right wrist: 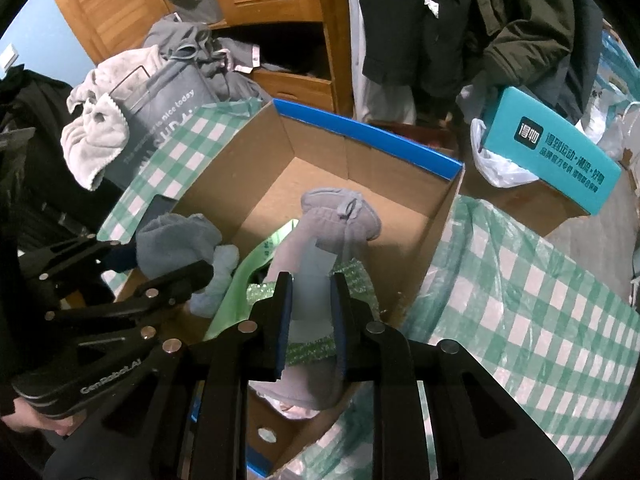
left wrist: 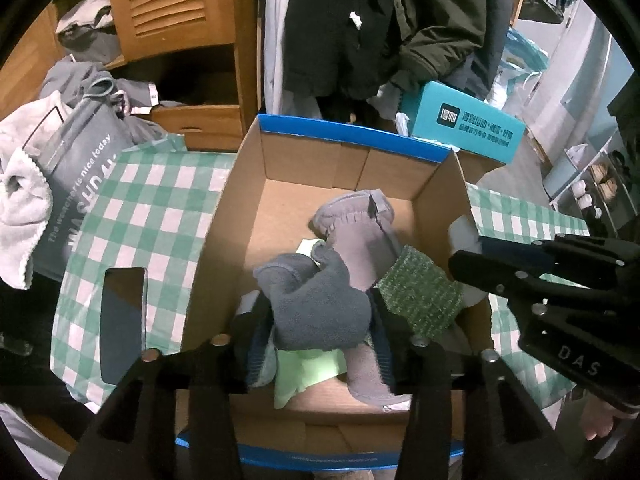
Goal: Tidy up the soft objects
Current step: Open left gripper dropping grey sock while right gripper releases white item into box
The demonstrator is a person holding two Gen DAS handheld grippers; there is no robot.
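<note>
An open cardboard box (left wrist: pixel 280 208) with blue rims sits on a green checked cloth (left wrist: pixel 132 216). My left gripper (left wrist: pixel 320 312) is shut on a dark grey-blue fleece piece (left wrist: pixel 316 296) held over the box; it also shows in the right wrist view (right wrist: pixel 176 240). My right gripper (right wrist: pixel 310 284) is shut on a pale grey soft piece (right wrist: pixel 336 220) that reaches into the box (right wrist: pixel 392 240). In the box lie a light grey sock-like item (left wrist: pixel 360 232), a green knitted piece (left wrist: pixel 420 292) and a light green item (left wrist: pixel 304 372).
A phone (left wrist: pixel 122 320) lies on the cloth left of the box. A grey bag (left wrist: pixel 80 168) with a white towel (left wrist: pixel 20 208) stands at the left. A teal box (left wrist: pixel 460 128) sits behind, under hanging dark coats (left wrist: pixel 360 20). A wooden cabinet (left wrist: pixel 180 8) is behind.
</note>
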